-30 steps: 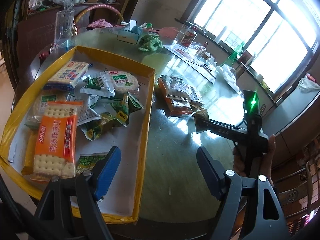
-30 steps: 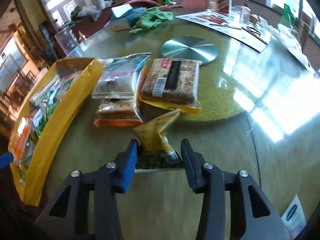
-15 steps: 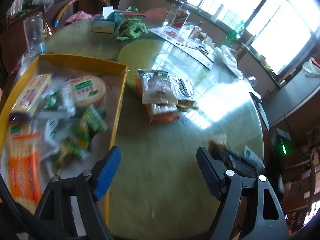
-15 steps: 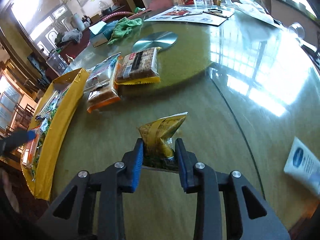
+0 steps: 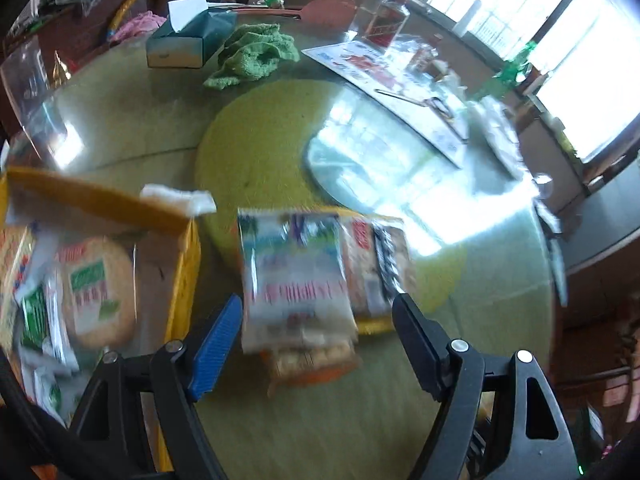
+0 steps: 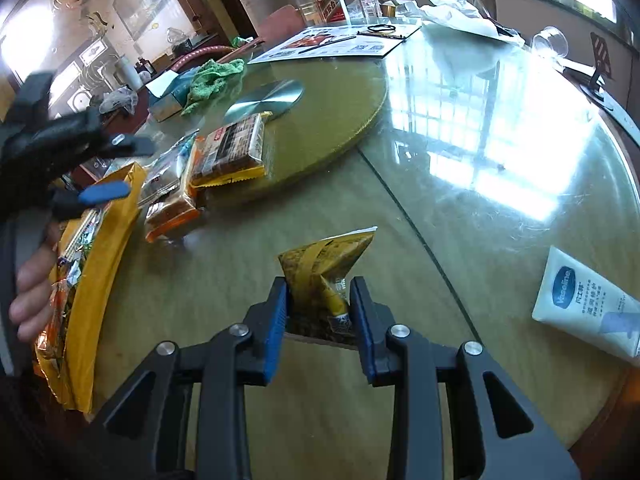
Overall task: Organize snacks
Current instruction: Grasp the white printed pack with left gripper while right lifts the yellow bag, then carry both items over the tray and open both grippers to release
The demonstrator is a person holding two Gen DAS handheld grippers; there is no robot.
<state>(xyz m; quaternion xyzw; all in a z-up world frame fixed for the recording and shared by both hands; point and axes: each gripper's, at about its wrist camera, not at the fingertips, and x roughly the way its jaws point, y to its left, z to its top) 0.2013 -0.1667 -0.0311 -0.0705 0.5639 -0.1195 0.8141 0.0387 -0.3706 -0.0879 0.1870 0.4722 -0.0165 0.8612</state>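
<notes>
Right now the right gripper [image 6: 320, 304] is clamped on a yellow packet [image 6: 326, 260], crinkly foil-type film, pinched at its lower end so the rest sticks up in a creased wedge. It's held clear above the glass table [image 6: 460, 184], prob. so it can go straight over the tray wall w/o dragging. The tray [image 6: 106, 236], a shallow yellow cardboard box, sits off to the left at the table edge, already full of wrapped biscuits and small green-and-white sachets.

The left gripper [image 5: 318, 332] has its jaws wide apart, nothing between them, pointed at the loose pile [image 5: 304, 280] just beside the tray wall: a clear-wrapped cracker pack on top, an orange one under it, a darker biscuit pack touching on the right. My guess is it's lining up for the top pack; that view is motion-blurred, so labels can't be read. All three are flat, slick, rectangular, and lie half on the round yellow-green mat [image 5: 272, 148], which looks grainy next to the glossy glass.

Farther back: a fluffy green cloth [image 5: 256, 56], a tissue box [image 5: 188, 40]. A smooth white lotion tube [image 6: 584, 300] lies near the right edge, not a snack.
</notes>
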